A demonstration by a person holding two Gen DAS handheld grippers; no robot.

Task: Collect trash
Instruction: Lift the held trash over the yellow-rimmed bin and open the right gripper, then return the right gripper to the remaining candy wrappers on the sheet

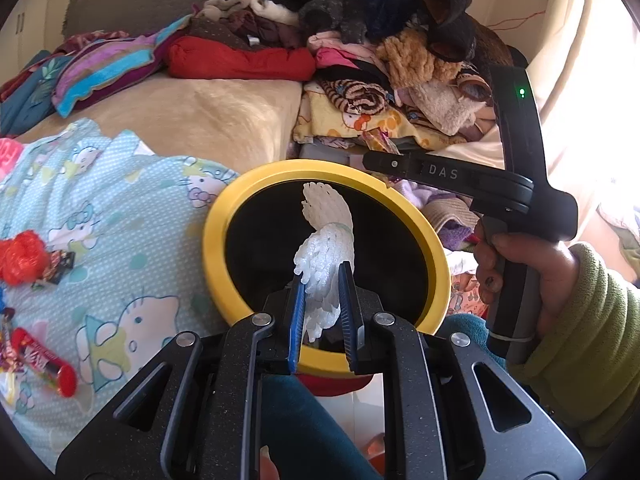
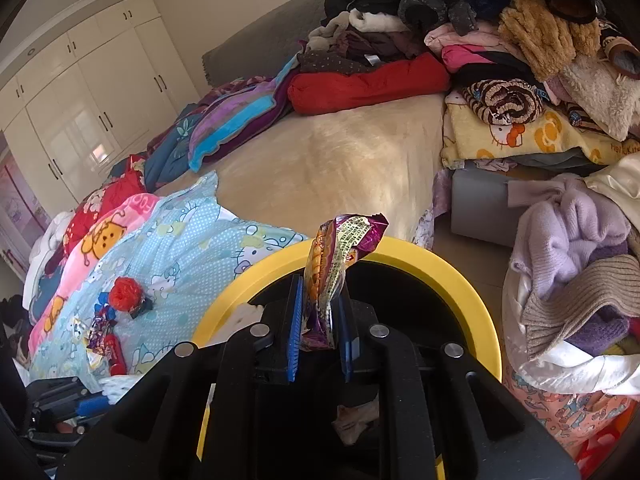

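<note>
My left gripper (image 1: 322, 280) is shut on a white foam net sleeve (image 1: 325, 248) and holds it over the dark mouth of the yellow-rimmed bin (image 1: 218, 248). My right gripper (image 2: 320, 288) is shut on a purple and yellow snack wrapper (image 2: 338, 256), also above the bin (image 2: 460, 280). The right gripper's handle and the hand on it show in the left wrist view (image 1: 516, 248). More trash lies on the blue Hello Kitty sheet (image 1: 100, 208): a red foam net (image 1: 22, 254), a red wrapper (image 1: 44, 362), small candy wrappers (image 1: 60, 266).
A beige bed cover (image 2: 332, 168) lies behind the bin. A tall pile of clothes (image 2: 500, 40) fills the right and back. A red rolled blanket (image 2: 368, 80) and striped blanket (image 2: 236, 116) lie farther back. White wardrobes (image 2: 80, 100) stand at left.
</note>
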